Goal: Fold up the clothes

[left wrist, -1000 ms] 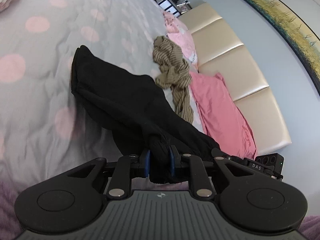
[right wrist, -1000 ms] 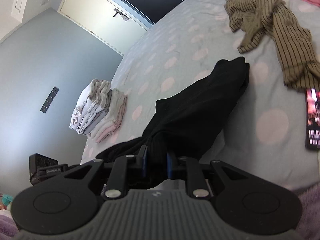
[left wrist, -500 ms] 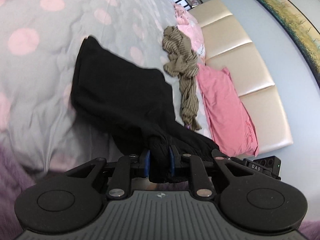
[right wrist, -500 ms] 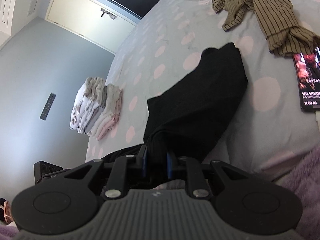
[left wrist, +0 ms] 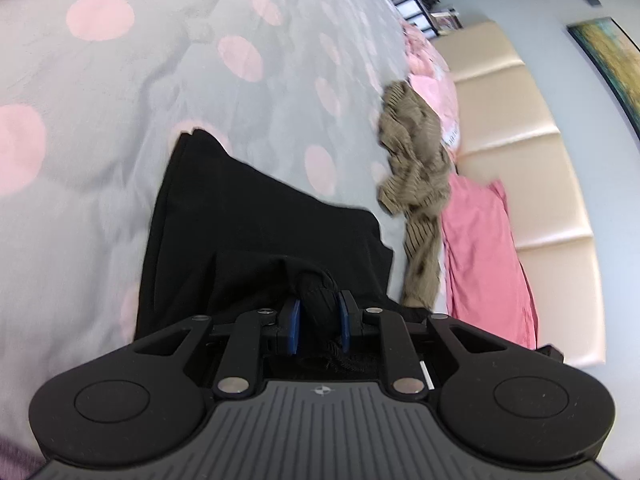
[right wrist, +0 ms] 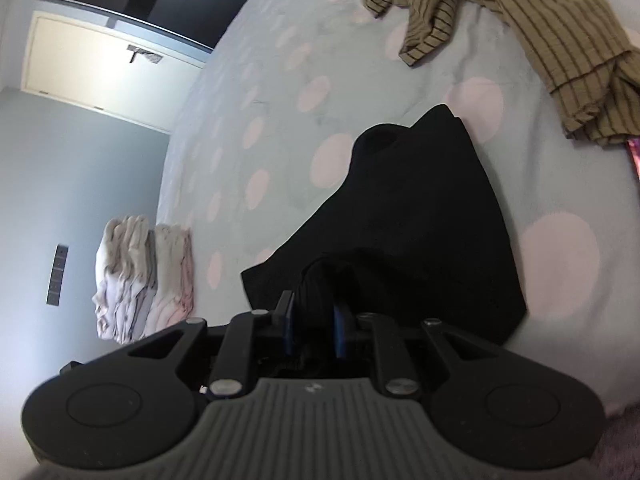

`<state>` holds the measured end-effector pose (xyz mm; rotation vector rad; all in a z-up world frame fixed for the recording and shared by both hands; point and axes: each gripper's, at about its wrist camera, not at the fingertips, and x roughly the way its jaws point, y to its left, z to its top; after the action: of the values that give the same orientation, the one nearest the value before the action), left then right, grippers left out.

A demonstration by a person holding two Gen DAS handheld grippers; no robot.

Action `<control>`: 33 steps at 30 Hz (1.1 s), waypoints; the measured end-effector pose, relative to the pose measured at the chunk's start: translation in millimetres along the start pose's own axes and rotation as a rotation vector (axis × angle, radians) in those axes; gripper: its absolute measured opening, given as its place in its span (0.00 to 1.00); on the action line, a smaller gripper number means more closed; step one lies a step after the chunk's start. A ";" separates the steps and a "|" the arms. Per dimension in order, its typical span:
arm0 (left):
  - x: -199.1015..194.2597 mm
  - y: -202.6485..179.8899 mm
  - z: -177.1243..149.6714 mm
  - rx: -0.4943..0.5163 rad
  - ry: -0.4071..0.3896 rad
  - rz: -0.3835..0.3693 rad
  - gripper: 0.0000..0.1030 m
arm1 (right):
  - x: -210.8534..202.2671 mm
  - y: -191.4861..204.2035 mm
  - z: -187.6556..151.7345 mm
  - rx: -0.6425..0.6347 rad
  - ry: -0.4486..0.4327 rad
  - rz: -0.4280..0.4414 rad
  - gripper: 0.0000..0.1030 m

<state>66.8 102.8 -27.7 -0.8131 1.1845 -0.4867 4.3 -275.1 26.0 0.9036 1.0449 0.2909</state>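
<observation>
Each tool, left (left wrist: 319,320) and right (right wrist: 311,325), pinches bunched edges of the soft, matte black garment (left wrist: 256,236) draped over the polka-dot bedspread (left wrist: 120,92)

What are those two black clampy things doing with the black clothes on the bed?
A person is folding laundry with a tool in each hand. The left tool and the right tool each pinch a bunched part of the same black garment, which lies spread on the dotted bedspread. A crumpled striped shirt waits nearby, and a folded stack of clothes sits off to the side.
</observation>
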 end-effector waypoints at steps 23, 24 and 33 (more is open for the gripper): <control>26.8 25.8 31.8 -0.060 -0.126 0.021 0.51 | 56.1 -7.0 37.0 -0.047 -0.120 -0.011 0.52; 24.2 22.3 30.5 -0.050 -0.136 0.016 0.51 | 53.2 -3.8 36.1 -0.067 -0.131 -0.010 0.53; 4.8 -32.1 -6.3 0.292 -0.158 0.049 0.43 | 20.2 32.5 2.8 -0.370 -0.225 -0.033 0.40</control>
<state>64.9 77.2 -6.8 -0.5594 0.9581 -0.5310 23.2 -244.2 38.7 0.5695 0.7644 0.3333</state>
